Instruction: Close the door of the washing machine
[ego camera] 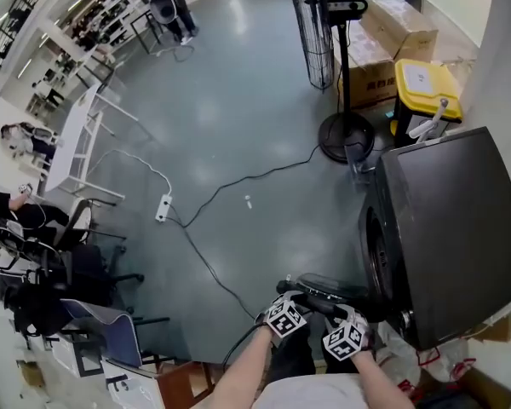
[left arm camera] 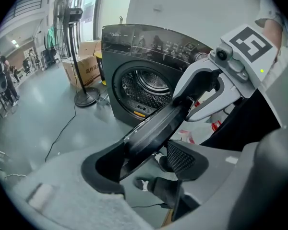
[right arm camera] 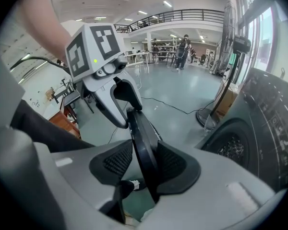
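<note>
Reaches down with both forearms (ego camera: 247,373) side by side at the head view's bottom edge, left gripper (ego camera: 291,301) and right gripper (ego camera: 351,315) on the open door (ego camera: 319,284), swung out from the washing machine (ego camera: 451,220). Straddles the rim with left jaws apart, one side clear; clamps it edge-on between right jaws. Meets the drum (left arm camera: 146,87) full-face in the left gripper view, only as a dark sliver in the head view.

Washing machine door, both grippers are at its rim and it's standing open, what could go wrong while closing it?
The left gripper only straddles the door rim, jaws apart, so the rim may slip out during the swing. White bags with red handles lie on the floor beside the washing machine, close to the door's path; they might snag or get pinched.
</note>
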`<state>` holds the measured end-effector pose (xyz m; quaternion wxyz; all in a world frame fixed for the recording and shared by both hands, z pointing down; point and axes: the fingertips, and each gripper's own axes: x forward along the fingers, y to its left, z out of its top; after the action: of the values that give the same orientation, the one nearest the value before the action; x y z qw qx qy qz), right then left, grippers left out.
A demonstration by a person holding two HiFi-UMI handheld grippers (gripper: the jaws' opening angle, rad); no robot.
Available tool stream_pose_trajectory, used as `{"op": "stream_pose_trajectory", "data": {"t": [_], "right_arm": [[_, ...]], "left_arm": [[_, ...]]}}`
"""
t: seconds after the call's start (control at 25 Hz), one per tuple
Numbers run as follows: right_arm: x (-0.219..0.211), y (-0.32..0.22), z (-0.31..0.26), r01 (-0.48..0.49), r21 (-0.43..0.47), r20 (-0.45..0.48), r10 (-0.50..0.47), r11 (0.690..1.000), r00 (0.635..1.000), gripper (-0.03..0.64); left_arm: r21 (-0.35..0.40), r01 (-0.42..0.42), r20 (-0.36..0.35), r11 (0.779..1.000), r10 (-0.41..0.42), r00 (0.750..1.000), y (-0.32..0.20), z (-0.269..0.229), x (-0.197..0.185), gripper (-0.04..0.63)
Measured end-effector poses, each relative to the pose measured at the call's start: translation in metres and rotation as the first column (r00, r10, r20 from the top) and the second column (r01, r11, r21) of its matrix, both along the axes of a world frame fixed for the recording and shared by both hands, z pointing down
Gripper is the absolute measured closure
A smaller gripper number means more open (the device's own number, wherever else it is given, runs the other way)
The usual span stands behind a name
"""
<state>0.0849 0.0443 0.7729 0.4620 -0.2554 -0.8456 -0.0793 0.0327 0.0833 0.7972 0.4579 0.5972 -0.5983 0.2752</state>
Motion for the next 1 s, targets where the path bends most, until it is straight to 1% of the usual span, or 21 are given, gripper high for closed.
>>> {"op": "stream_pose_trajectory", "data": {"t": [0.2,0.4,0.52,0.64,0.8,1.0], "right_arm": [[-0.010,-0.008,0.001,-0.036,0.010,-0.008,0.036,0.999,0.999,0.454],[-0.024,-0.013,0.001,-0.114,-0.004,-0.013,0.114,0.994,0.993,0.453],[-0.029,-0.018,0.000,-0.132,-0.001,-0.008,0.132,0.991,0.991,0.454],[-0.037,-0.023,0.003,-0.166,-0.006,-0.020,0.166,0.986,0.986,0.454],[-0.045,-0.026,0.004,-0.238,-0.001,-0.081,0.237,0.971,0.968,0.451],[-0.059,-0.040,0.002,-0.384,0.029,-0.114,0.385,0.923,0.916,0.442]], "left_arm": [[0.010,-0.040,0.003,0.999,0.040,0.999,-0.011,0.000,-0.013,0.322],[0.022,-0.102,-0.013,0.995,0.103,0.995,-0.018,0.003,-0.026,0.322],[0.030,-0.150,-0.029,0.988,0.150,0.988,-0.024,0.003,-0.031,0.322],[0.040,-0.202,-0.051,0.979,0.204,0.978,-0.028,0.005,-0.041,0.328],[0.053,-0.274,-0.093,0.960,0.278,0.956,-0.034,0.004,-0.052,0.334],[0.084,-0.369,-0.116,0.926,0.377,0.919,-0.052,0.000,-0.066,0.341]]}}
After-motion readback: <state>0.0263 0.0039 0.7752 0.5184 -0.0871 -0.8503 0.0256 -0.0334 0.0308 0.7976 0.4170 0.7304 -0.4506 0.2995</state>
